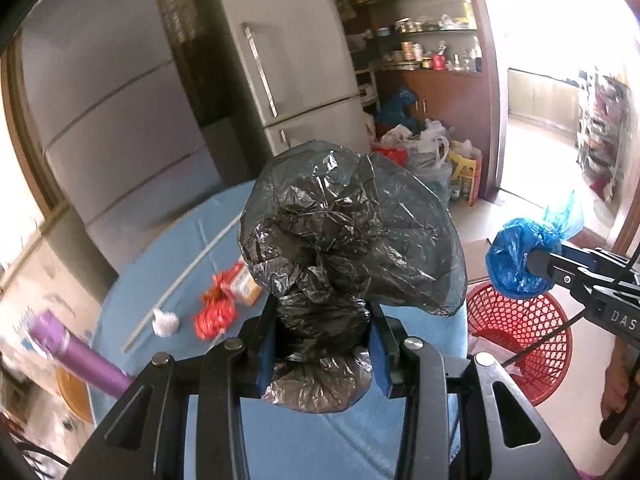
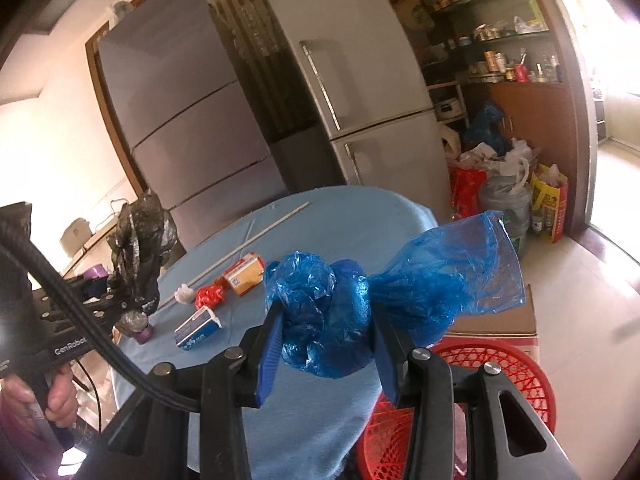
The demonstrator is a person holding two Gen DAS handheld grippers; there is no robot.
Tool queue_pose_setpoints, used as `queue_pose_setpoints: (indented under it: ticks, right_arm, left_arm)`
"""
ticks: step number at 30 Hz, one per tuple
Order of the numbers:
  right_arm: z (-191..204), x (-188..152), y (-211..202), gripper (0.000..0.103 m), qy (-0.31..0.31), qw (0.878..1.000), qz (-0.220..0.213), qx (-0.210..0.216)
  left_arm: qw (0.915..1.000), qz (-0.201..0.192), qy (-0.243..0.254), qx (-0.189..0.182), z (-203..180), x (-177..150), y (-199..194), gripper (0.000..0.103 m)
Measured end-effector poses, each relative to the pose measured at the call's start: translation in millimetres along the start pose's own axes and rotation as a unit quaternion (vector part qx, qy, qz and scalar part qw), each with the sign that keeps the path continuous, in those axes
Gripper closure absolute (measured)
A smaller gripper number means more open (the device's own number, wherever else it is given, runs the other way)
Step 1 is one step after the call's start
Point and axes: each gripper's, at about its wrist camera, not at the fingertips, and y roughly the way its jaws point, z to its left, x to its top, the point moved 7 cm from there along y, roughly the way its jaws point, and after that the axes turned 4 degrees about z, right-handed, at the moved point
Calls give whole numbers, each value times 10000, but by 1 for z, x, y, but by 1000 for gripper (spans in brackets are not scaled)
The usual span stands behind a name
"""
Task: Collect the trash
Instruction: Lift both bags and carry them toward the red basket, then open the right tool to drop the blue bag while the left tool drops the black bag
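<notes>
Holding two crumpled bags aloft, you had the left hand-held gripper [image 1: 326, 354] clamped on the black plastic bag [image 1: 344, 232] and the right hand-held gripper [image 2: 326, 334] clamped on the blue plastic bag [image 2: 360, 292], both above the near edge of the desk [image 1: 192, 248]. The red mesh basket [image 2: 480, 364] stood on the floor just beside that edge, below the blue bag. Each grip caught only a bunched part of thin film, so a loose fold could have slipped free and dropped short of the basket. The black bag billowed wide and blocked your left view, which risked a misjudged release. Scraps remained mid-desk: a red wrapper [image 1: 214, 314], a white wad [image 1: 166, 322], an orange carton [image 2: 244, 272] and a blue-and-white carton [image 2: 198, 328].
</notes>
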Motion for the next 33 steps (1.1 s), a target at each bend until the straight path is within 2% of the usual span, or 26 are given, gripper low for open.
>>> queue_pose_setpoints:
  ticks: [10, 20, 29, 33]
  right_arm:
    - [-28, 2, -24, 59, 383, 9990, -231, 1]
    - [-46, 6, -39, 59, 676, 9970, -385, 62]
    - [-48, 6, -49, 57, 752, 9960, -479, 40]
    - [-50, 5, -49, 57, 817, 9956, -465, 29]
  left_arm:
    - [9981, -266, 541, 126, -39, 30, -4, 61]
    - [9948, -447, 901, 168, -64, 40, -14, 61]
    - [9937, -430, 1027, 108, -75, 42, -12, 61]
    - [9941, -303, 1038, 1, -73, 42, -3, 61]
